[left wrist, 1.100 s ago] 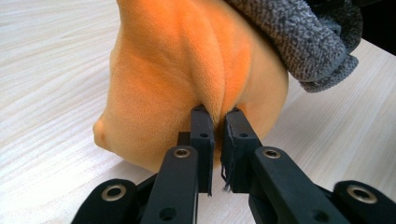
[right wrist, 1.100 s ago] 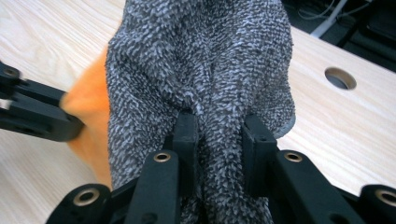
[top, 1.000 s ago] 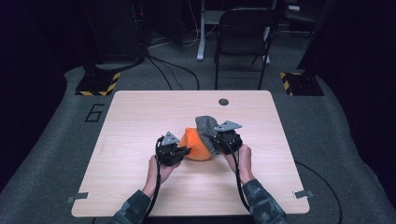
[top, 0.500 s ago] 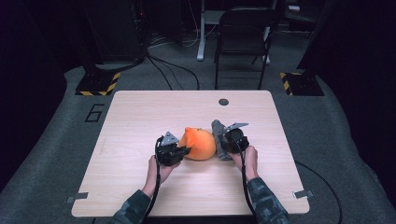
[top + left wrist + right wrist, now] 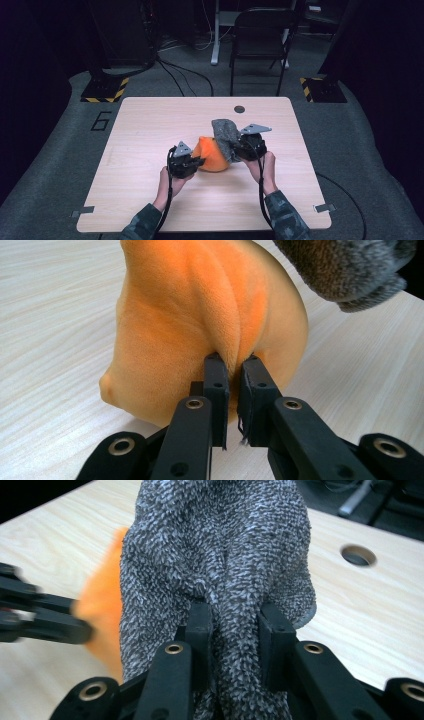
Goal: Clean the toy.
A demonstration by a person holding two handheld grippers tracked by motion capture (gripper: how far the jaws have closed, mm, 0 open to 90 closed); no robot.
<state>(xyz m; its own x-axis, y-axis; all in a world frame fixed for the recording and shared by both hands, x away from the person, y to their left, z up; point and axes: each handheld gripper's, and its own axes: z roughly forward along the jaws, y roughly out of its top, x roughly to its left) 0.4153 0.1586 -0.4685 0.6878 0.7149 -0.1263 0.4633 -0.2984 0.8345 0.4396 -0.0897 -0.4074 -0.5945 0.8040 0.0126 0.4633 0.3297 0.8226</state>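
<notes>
High view: pale wood-grain table (image 5: 150, 200), both grippers clamped on fabric near its middle.
Orange plush cover (image 5: 200, 330), smooth and rounded, sat on the table; left gripper (image 5: 232, 375) pinched a fold of it. Grey nubbly knit cloth (image 5: 220, 555) draped over its right side, bunched in the right gripper (image 5: 235, 625). Round cable hole (image 5: 239, 109) behind; black folding chair (image 5: 260, 45) beyond the table.

A pale wood-grain worktop (image 5: 150, 200) stands on grey carpet (image 5: 50, 165), with a round cable hole (image 5: 239, 109) near its far edge. Beyond that far edge stands a dark folding chair (image 5: 260, 40). Left of the worktop, a white "6" (image 5: 101, 121) is marked on the carpet, and yellow-and-black striped plates (image 5: 106, 90) lie past each far corner. Black cables (image 5: 180, 75) trail away into the dim room behind.
</notes>
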